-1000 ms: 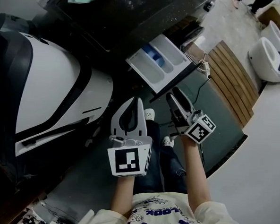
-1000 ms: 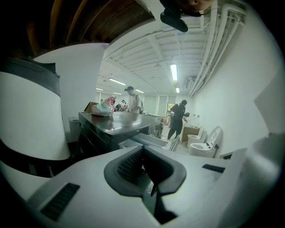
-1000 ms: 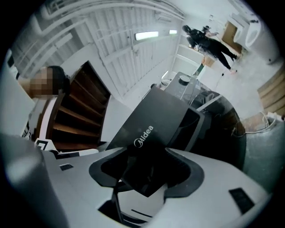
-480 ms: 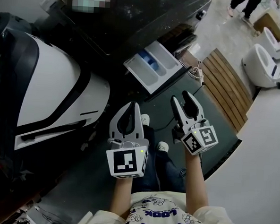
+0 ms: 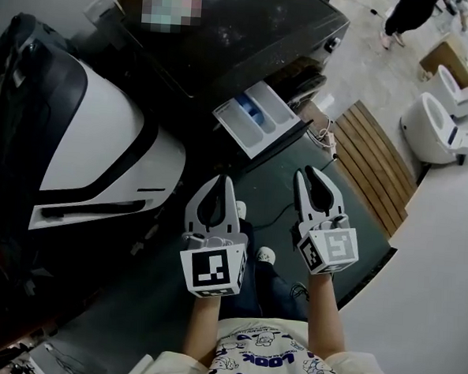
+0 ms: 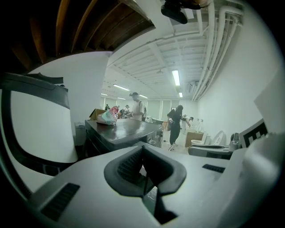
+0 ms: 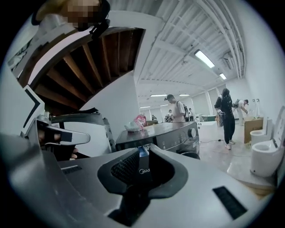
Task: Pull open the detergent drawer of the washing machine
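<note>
Grey floor (image 5: 439, 258), wooden slats (image 5: 375, 162), white toilet (image 5: 430, 129)

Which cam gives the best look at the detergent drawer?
Head view. It looks down into the pulled-out detergent drawer, with its white compartments and blue insert all visible. The right gripper view catches only a blue-and-white sliver of the drawer end-on. In the left gripper view I cannot make it out.

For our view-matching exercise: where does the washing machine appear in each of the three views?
Head view: washing machine, top centre.
Left gripper view: washing machine, left of centre, above the jaws.
Right gripper view: washing machine, centre, above the jaws.
Shared landmark: toilet, to its right everywhere.
</note>
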A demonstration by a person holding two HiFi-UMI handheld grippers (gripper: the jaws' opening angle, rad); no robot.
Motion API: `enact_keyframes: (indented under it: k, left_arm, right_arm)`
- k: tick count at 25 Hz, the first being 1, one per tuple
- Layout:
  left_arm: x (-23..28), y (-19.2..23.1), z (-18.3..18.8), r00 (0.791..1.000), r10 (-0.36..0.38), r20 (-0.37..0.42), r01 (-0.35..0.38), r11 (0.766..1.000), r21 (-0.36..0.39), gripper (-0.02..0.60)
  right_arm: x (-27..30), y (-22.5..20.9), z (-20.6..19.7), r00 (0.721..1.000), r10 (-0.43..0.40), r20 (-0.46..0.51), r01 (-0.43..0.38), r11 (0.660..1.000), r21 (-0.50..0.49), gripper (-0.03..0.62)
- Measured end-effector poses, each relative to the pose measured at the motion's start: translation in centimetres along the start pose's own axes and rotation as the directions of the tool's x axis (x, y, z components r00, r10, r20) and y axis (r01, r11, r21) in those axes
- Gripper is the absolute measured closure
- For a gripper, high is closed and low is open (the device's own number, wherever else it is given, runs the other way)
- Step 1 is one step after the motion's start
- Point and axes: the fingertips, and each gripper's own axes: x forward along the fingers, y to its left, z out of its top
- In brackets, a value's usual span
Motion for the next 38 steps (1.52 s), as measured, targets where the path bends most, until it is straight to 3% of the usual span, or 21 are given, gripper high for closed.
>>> enact_keyframes:
  k: [6,21,38]
  left_arm:
    - [-1.6,-0.3,1.2,0.999,0.024,0.027,-0.024,1.0,0.006,0.568]
    - [-5.6,-1.6,4.0,0.995,0.055,0.085,-0.056,0.998,0.02,0.568]
    - [-7.6,-2.8,6.2,0.988,0.072,0.139,-0.076,0.997,0.024,0.568]
  right_arm:
    - [-1.8,1.3,1.8,1.0,-0.014,-0.007,0.014,0.997,-0.07,0.58]
    - [-5.5,4.1,5.8,0.998,0.015,0.056,-0.009,0.994,-0.106,0.58]
    - [-7.1,4.3,8.4,0.995,0.033,0.099,-0.021,0.993,-0.116,0.582]
